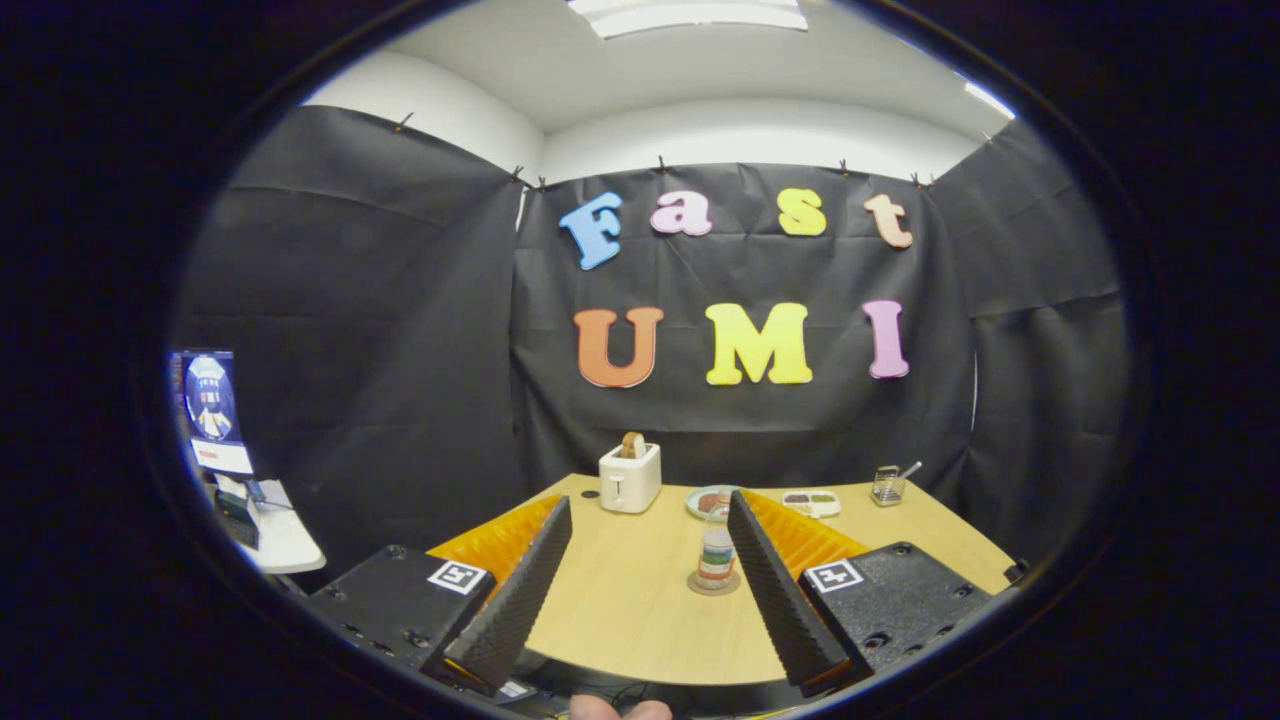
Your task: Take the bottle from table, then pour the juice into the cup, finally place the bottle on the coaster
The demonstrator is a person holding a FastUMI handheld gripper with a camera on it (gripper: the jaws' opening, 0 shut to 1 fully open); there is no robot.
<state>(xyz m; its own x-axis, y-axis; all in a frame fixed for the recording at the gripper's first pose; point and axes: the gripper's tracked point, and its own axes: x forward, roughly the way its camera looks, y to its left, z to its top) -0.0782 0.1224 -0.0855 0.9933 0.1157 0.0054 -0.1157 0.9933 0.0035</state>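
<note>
Gripper view: tongs (640, 580) spread apart, empty; one bottle (717, 556) on one coaster (713, 584), one toaster (630, 477) beyond.

White toaster (629, 478) with a slice of bread (632, 445) in its slot, far side of wooden table (630, 610), about 11 o'clock. Round plate (706, 502) just right of it at 12. White divided tray (811, 503) with food at 1 o'clock. Small wire holder (887, 485) at 2. Monitor (210, 405) on a side desk (285, 540), 9 o'clock, well apart from table.
</note>
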